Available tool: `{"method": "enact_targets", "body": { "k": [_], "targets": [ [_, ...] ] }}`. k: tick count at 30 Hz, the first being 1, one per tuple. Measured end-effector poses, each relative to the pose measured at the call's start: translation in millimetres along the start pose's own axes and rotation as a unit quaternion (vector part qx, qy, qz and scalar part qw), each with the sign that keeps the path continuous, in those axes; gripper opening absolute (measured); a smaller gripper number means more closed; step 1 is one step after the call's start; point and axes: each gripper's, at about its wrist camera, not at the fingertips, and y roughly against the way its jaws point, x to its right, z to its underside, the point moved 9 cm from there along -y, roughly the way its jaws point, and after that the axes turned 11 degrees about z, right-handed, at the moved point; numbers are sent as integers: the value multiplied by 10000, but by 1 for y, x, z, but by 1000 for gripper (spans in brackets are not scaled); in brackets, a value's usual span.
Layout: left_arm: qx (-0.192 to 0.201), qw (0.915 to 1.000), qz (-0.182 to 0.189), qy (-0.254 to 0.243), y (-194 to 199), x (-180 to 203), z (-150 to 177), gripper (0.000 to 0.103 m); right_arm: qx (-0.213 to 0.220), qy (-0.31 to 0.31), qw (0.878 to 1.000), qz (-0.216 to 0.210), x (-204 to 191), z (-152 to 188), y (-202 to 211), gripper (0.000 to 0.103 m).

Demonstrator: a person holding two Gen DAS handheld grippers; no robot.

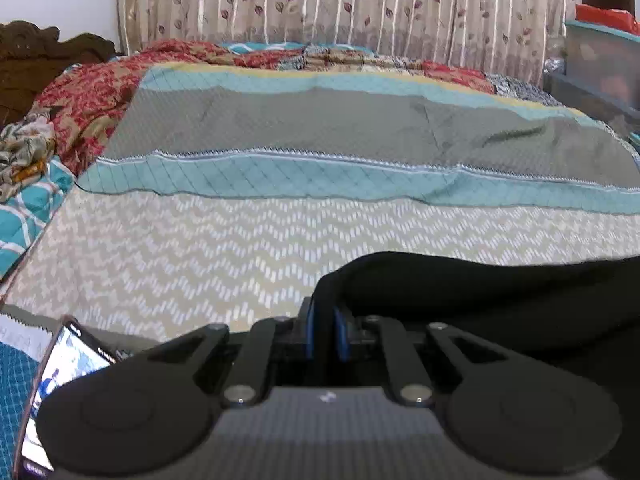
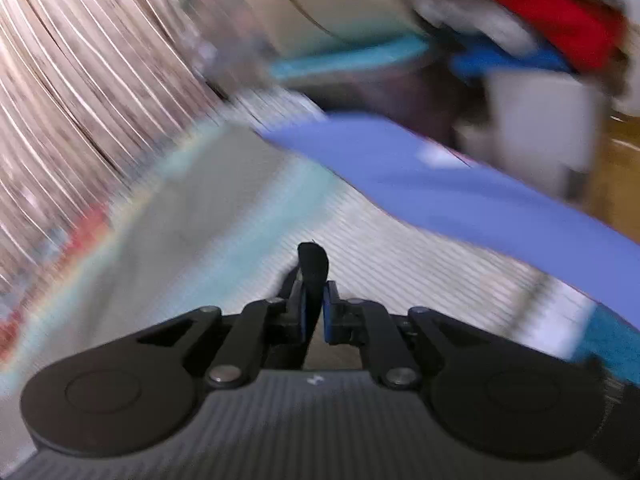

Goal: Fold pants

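A bed (image 1: 168, 256) fills the left wrist view, spread with a cover that runs in bands: a pale zigzag band nearest, then teal, grey, teal again and a thin yellow stripe toward the far edge. Along that far edge lies a rumpled red patterned quilt (image 1: 92, 100), and behind it hangs a striped curtain (image 1: 340, 4) with a leaf print. At the bed's far left corner stands a dark carved headboard (image 1: 36, 52). Past the right edge a clear storage box (image 1: 600, 60) with a teal rim sits with something red on top.

The black pants (image 1: 500, 292) lie along the near edge of the bed, on the zigzag band, stretching from the middle out to the right. The left gripper (image 1: 323, 334) is clamped on their left end, black cloth rising from between its blue pads.

A phone (image 1: 60, 372) with a lit screen lies at the near left corner, partly under the gripper body.

The right wrist view is badly smeared. The right gripper (image 2: 315, 308) has a strip of the black fabric standing up between its blue pads; the left pad touches it, a narrow gap shows beside the right pad, so I cannot tell whether it is gripped or let go
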Motion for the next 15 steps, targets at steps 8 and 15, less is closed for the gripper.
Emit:
{"method": "enact_targets", "body": {
  "k": [8,15],
  "targets": [
    [9,9999,27,-163,5,18,-1,10,62,359,9973,640,14,1,-3,47],
    [12,10000,-44,-41,4,20,-1,10,-998,712,9922,244,-97,20,-48,71]
  ]
}}
